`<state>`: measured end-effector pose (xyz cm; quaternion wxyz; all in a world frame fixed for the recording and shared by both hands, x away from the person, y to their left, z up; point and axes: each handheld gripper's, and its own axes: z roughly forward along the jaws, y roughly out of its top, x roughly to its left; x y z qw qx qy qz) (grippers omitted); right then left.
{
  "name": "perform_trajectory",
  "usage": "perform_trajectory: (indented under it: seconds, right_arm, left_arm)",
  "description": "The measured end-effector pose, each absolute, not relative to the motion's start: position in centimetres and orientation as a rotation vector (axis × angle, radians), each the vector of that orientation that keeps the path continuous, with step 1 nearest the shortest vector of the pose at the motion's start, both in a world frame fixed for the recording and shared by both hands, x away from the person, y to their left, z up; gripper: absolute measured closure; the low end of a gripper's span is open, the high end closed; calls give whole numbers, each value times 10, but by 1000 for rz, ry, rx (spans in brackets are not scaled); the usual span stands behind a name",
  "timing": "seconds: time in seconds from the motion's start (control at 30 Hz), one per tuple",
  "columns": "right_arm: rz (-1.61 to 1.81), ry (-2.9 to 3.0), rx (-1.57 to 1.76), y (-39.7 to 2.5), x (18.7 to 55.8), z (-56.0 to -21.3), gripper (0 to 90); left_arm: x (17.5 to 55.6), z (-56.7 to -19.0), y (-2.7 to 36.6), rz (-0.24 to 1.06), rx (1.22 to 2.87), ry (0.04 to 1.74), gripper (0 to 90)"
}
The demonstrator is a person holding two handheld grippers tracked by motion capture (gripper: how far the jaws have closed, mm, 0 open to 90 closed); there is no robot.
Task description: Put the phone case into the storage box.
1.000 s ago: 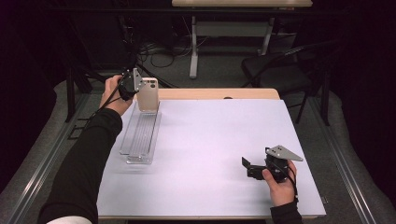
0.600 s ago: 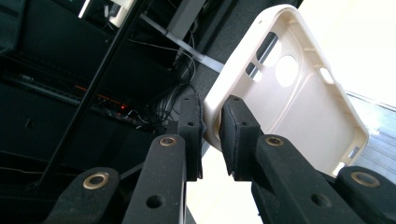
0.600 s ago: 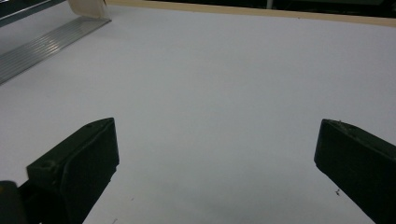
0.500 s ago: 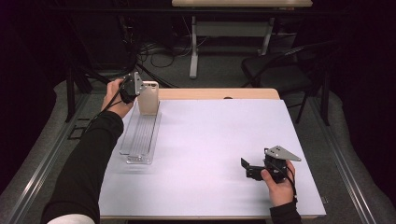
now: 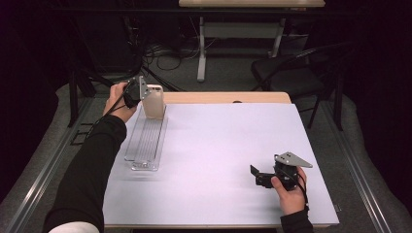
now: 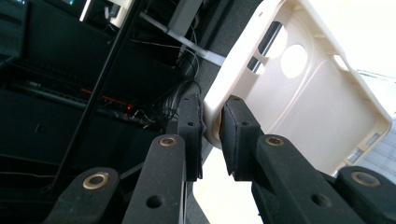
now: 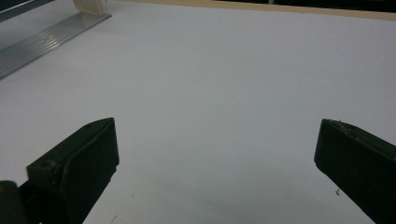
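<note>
The left hand-held gripper (image 6: pixel 211 135) is clamped on the rim of a cream phone case (image 5: pixel 153 101), holding it upright over the far end of the clear ridged rack (image 5: pixel 145 141). Next, I judge, comes lowering it squarely into a slot. The right hand-held gripper (image 5: pixel 259 175) rests with jaws wide apart on the counter (image 5: pixel 223 145), well away.

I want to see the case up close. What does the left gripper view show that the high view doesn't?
Left gripper view: the inside of the cream phone case, its cut-out holes, and the jaws pinching its edge. High view: the clear slotted rack under the case, and the right gripper open over the white table. Both: the left gripper holding the case.
</note>
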<state>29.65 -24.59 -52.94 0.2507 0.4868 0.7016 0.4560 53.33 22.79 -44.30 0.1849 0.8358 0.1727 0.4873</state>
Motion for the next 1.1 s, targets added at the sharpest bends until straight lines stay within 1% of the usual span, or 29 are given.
perform_trajectory:
  seconds: [0.47, 1.1]
  right_arm:
    - [1240, 1910, 1322, -246, 297, -530, 0]
    - [1232, 1921, 1318, -245, 298, -531, 0]
  left_arm:
    - [537, -443, 233, 1359, 2367, 527, 786]
    - [541, -443, 234, 1310, 2362, 580, 743]
